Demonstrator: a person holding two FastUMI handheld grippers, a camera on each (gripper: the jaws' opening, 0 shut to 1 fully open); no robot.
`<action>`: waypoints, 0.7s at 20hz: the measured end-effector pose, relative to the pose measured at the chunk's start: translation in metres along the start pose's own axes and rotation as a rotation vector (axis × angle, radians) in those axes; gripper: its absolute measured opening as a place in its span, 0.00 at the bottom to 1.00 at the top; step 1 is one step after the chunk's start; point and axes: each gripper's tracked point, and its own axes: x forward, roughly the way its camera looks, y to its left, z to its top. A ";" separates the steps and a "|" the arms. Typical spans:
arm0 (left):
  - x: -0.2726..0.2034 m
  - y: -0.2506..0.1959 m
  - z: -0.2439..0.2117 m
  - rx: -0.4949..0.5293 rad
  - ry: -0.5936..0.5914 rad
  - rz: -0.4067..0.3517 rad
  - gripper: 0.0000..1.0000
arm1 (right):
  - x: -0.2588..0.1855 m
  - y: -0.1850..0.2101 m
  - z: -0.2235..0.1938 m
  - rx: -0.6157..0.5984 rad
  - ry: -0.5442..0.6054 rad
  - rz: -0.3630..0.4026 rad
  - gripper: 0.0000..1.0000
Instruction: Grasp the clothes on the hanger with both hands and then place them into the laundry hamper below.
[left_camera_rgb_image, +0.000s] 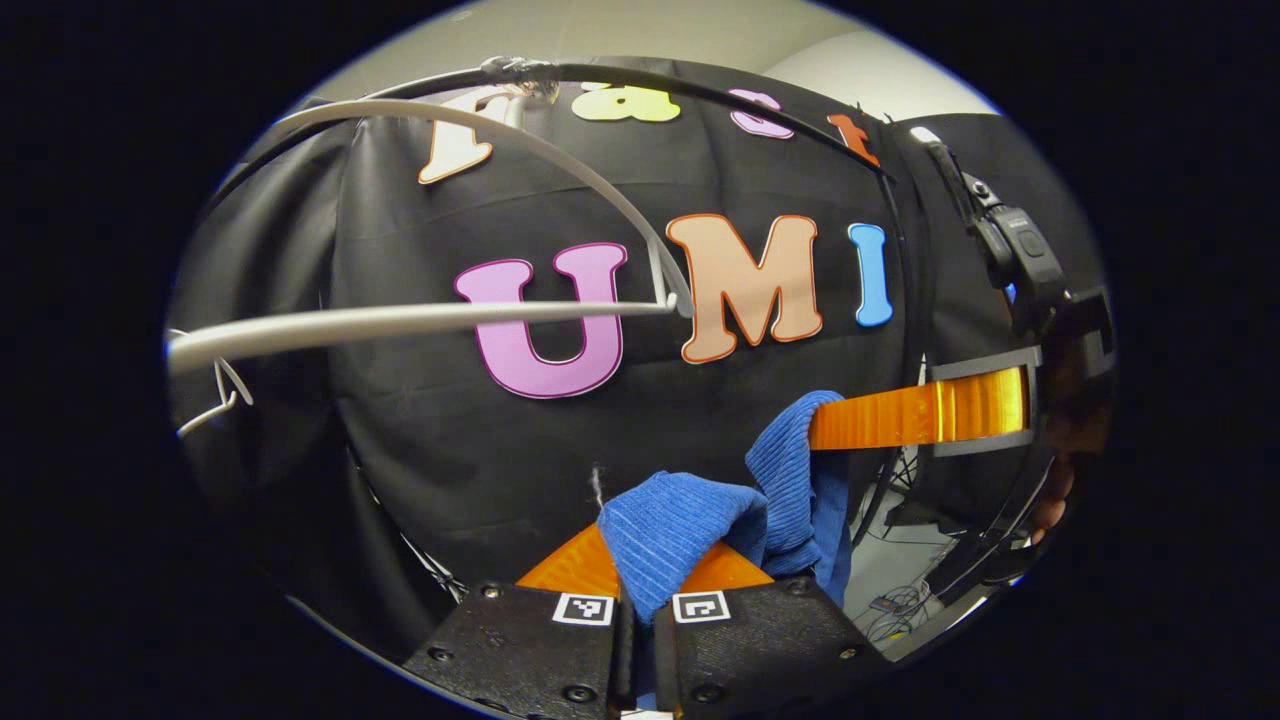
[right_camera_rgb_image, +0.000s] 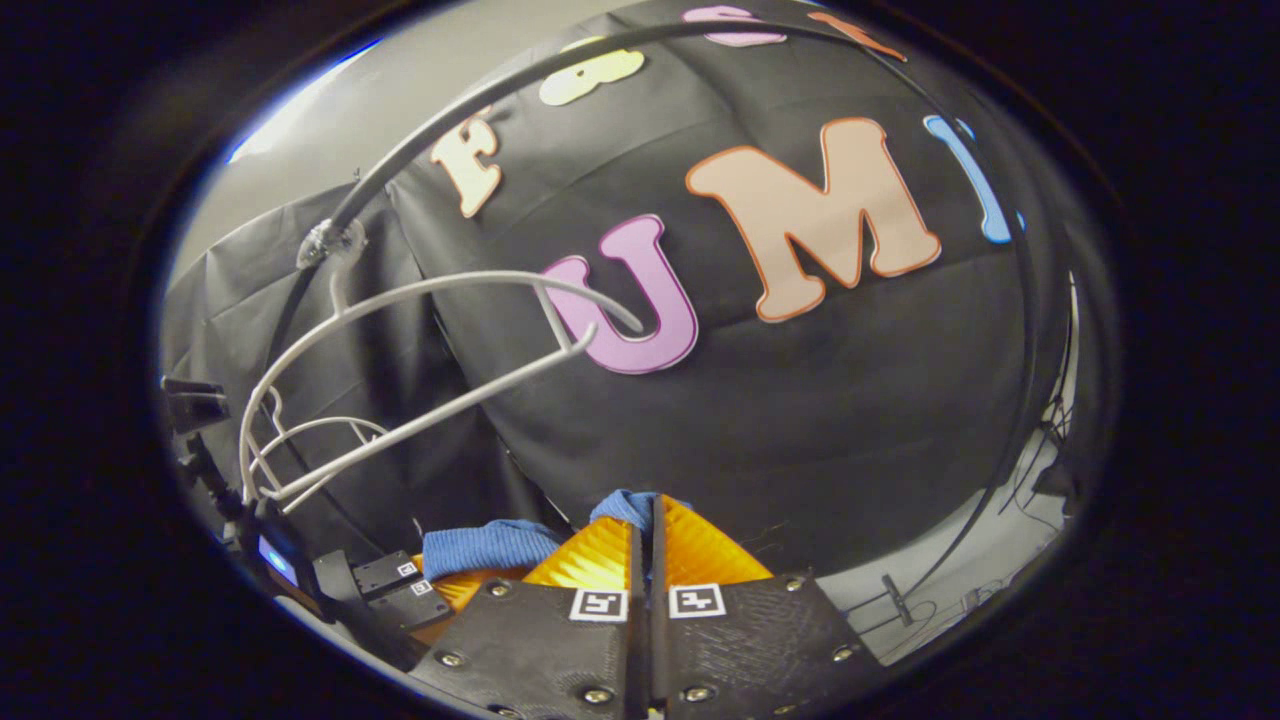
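Blue cloth (left_camera_rgb_image: 690, 535) is pinched between both grippers' closed fingers (left_camera_rgb_image: 585, 565), stretched between them below the bare hanger (left_camera_rgb_image: 420, 318).

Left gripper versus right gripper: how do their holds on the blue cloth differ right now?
The left gripper has a thick fold of the blue cloth bulging up between its fingers; the right gripper shows just a small tuft at its tips. Seen from the left gripper view, the right gripper pinches the cloth's higher end, while the left holds the lower end. Both are shut on the cloth, which is off the white hanger.

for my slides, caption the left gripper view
Both grippers pinch a blue cloth below the bare white hanger.
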 end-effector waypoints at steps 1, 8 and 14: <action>0.003 0.000 -0.009 0.003 0.011 0.002 0.07 | 0.005 -0.003 -0.007 0.009 0.013 -0.001 0.01; 0.021 0.003 -0.096 -0.079 0.176 0.025 0.08 | 0.031 -0.053 -0.082 0.038 0.140 -0.094 0.01; 0.030 0.012 -0.173 -0.104 0.351 0.068 0.07 | 0.049 -0.085 -0.156 0.108 0.249 -0.153 0.01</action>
